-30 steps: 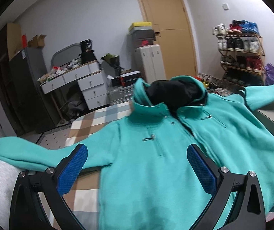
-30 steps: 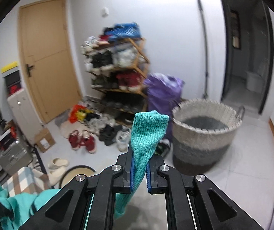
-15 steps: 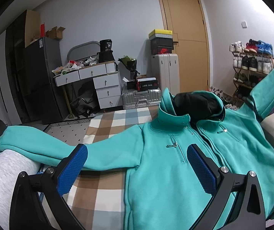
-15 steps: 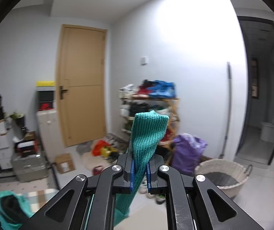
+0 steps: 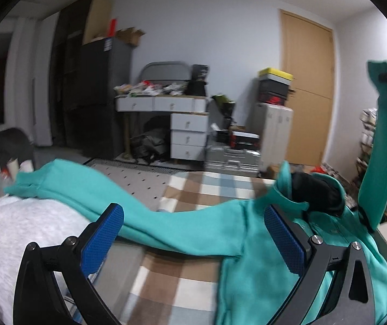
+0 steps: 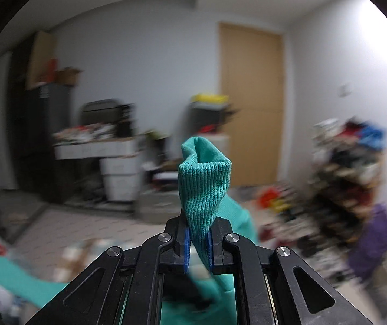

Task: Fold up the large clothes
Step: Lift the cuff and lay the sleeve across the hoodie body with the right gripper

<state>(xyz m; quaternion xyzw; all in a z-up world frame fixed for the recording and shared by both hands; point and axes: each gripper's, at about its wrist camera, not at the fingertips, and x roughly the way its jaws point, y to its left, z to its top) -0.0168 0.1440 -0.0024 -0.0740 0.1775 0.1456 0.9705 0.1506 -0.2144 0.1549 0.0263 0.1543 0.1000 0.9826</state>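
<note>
My right gripper [image 6: 197, 243] is clamped shut on the ribbed cuff [image 6: 204, 178] of a teal hooded jacket [image 5: 261, 243], the cuff sticking up between its blue pads. From my left wrist camera, that sleeve [image 5: 380, 162] rises steeply at the far right, its cuff meeting the dark tip of the right gripper at the picture's edge. My left gripper [image 5: 193, 241] has its jaws wide apart and holds nothing; it hovers over the jacket. The jacket lies front-up on a checked brown, white and blue cloth [image 5: 182, 279], its black-lined hood [image 5: 315, 189] at the far end. Its other sleeve [image 5: 85, 189] stretches out to the left over a pale grey garment [image 5: 17, 233]. Far behind stand white drawers [image 5: 188, 135] and a wooden door [image 5: 307, 94]. The right wrist picture is blurred.
</note>
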